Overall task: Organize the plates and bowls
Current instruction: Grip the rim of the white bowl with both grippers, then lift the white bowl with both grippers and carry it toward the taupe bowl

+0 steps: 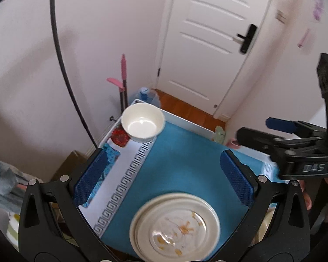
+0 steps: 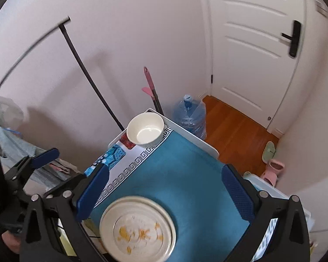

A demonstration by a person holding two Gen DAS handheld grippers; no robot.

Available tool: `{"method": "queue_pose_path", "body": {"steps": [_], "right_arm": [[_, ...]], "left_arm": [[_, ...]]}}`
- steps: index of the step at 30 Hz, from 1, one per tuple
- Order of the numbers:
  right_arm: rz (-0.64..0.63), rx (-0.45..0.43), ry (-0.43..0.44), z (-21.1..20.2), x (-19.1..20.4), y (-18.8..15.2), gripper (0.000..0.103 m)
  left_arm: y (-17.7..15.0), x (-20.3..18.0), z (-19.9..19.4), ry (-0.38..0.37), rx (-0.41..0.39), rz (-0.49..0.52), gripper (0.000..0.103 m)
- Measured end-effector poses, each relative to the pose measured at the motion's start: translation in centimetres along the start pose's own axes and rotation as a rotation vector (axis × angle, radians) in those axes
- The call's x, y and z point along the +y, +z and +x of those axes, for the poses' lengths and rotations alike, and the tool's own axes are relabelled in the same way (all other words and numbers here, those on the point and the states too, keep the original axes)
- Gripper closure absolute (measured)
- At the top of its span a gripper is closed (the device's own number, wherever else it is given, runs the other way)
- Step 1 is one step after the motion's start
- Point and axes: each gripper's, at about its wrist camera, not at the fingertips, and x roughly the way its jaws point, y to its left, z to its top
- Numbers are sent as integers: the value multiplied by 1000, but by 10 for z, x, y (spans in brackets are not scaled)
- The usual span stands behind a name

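A stack of dirty white plates (image 1: 175, 227) with yellow food smears lies at the near edge of the blue cloth (image 1: 185, 163); it also shows in the right wrist view (image 2: 138, 229). A white empty bowl (image 1: 143, 122) stands at the table's far corner, also in the right wrist view (image 2: 145, 130). My left gripper (image 1: 166, 179) is open and empty, above and just behind the plates. My right gripper (image 2: 166, 192) is open and empty, held above the plates; it shows side-on in the left wrist view (image 1: 273, 135).
The small table (image 2: 185, 163) stands in a room corner. Beyond it are a blue water jug (image 2: 191, 115), a pink-handled mop (image 2: 152, 89), a white door (image 2: 251, 54), wooden floor and slippers (image 2: 271, 161). A black curved pole (image 2: 91, 80) leans left.
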Motion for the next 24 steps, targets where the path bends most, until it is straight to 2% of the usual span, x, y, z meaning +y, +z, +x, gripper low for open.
{"method": "queue_pose_path", "body": {"steps": [3, 7, 12, 14, 18, 20, 24], "right_arm": [[-1, 66, 18, 48, -1, 22, 1], [3, 151, 49, 105, -8, 34, 1], [-24, 248, 67, 173, -14, 44, 3], [-9, 274, 107, 191, -19, 47, 14], [16, 316, 157, 229, -21, 54, 27], [15, 339, 169, 244, -21, 54, 43], [23, 366, 187, 267, -22, 51, 53]], "left_arm": [[10, 16, 32, 12, 41, -36, 1], [15, 37, 79, 22, 108, -94, 4], [12, 60, 139, 21, 199, -167, 25], [8, 66, 162, 25, 235, -183, 32], [4, 80, 199, 31, 276, -224, 44], [4, 84, 213, 34, 288, -234, 53], [5, 88, 237, 42, 302, -233, 62]]}}
